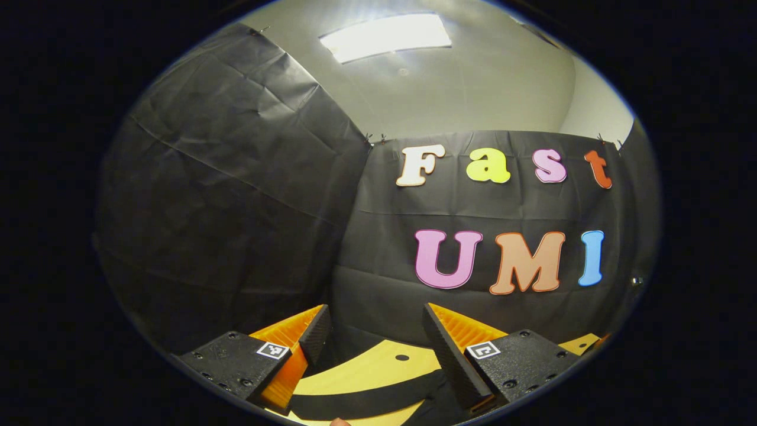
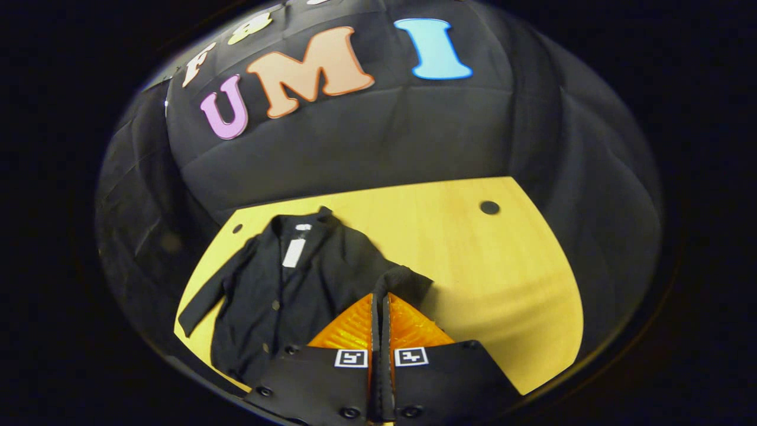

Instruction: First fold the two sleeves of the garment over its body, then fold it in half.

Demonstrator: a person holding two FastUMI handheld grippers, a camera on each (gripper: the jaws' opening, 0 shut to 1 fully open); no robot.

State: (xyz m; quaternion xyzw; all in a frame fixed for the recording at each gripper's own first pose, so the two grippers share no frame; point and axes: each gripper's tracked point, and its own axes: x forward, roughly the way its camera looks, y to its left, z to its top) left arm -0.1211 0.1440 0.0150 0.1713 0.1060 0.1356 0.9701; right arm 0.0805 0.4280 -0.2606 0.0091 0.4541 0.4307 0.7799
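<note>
Table (image 2: 473,260): garment (image 2: 284,284) sleeve in right hand-held gripper (image 2: 379,296).

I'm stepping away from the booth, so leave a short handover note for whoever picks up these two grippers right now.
Left gripper: open, holding nothing, raised and aimed at the booth wall, above the table.
Right gripper: shut on the sleeve on its side of the jacket, lifting it off the table.
Jacket lies face up, collar toward the wall. The far sleeve is spread out flat.
Done: one sleeve gripped.
Left: lay this sleeve over the body, fold the other sleeve in, then fold the jacket in half.
</note>
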